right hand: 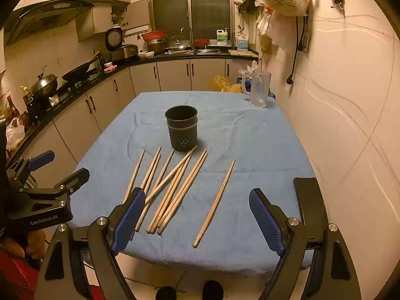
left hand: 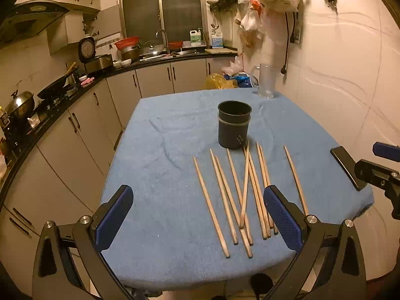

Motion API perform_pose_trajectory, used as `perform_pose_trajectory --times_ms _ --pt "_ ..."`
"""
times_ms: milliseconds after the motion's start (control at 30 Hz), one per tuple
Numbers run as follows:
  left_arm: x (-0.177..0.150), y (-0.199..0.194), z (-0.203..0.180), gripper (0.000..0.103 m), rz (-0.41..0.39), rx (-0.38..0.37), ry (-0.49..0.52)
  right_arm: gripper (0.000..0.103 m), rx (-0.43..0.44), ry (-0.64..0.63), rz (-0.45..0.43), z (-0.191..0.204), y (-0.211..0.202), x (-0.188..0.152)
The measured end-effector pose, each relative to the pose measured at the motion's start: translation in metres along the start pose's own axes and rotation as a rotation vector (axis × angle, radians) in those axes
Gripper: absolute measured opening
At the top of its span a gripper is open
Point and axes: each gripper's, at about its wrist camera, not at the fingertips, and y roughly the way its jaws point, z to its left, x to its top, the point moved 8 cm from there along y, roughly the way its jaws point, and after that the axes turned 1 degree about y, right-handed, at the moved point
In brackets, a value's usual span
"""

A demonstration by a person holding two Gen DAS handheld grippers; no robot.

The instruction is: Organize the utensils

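Several wooden chopsticks lie loose on the blue tablecloth, some crossing; they also show in the right wrist view. One chopstick lies apart on the right. A dark empty cup holder stands upright just behind them, also in the right wrist view. My left gripper is open and empty, above the table's near edge, with the pile between its pads. My right gripper is open and empty near the front edge, over the lone chopstick.
A clear glass mug stands at the table's far right corner. A black phone lies at the right front edge. A wall runs close along the right. Kitchen counter and cabinets are to the left.
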Motion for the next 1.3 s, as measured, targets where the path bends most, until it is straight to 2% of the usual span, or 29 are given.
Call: perform_pose_trajectory --times_ms 333,933,1300 --pt "0.005 -0.007 -0.015 0.103 -0.022 -0.029 0.033 0.088 -0.020 0.013 -0.013 -0.010 -0.009 -0.002" --pt "0.006 0.002 -0.027 0.103 -0.012 -0.046 0.048 0.088 -0.033 0.013 0.009 -0.012 -0.010 -0.003" --pt "0.002 0.008 -0.014 0.103 -0.006 -0.056 0.033 0.088 -0.035 0.031 0.038 -0.008 0.002 -0.001"
